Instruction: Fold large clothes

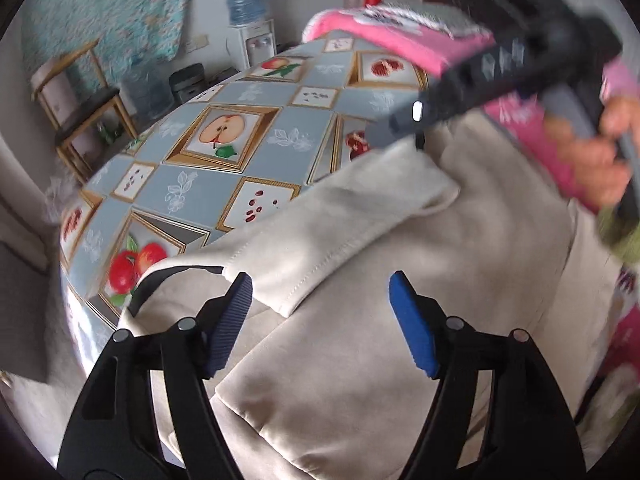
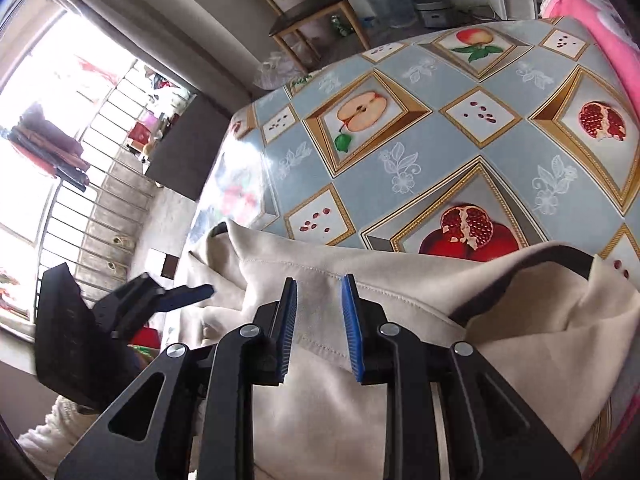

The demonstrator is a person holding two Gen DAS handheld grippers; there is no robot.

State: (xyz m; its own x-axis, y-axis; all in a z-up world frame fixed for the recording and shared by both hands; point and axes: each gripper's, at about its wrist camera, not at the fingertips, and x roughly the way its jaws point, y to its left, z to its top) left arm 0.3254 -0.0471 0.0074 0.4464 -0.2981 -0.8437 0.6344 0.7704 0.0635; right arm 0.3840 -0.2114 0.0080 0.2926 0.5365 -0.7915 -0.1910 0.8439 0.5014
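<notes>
Both tongs gape over the cream garment (image 1: pixel 360 280): left tongs (image 1: pixel 320 320), right tongs (image 2: pixel 319 324); its lower half is cut off.

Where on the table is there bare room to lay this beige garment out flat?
The fruit-print tablecloth is bare between the beige garment at the near edge and the pink folded fabric at the far right, out to the table's left edge. The near edge is crowded: garment bunched under the right gripper and the left gripper.
</notes>
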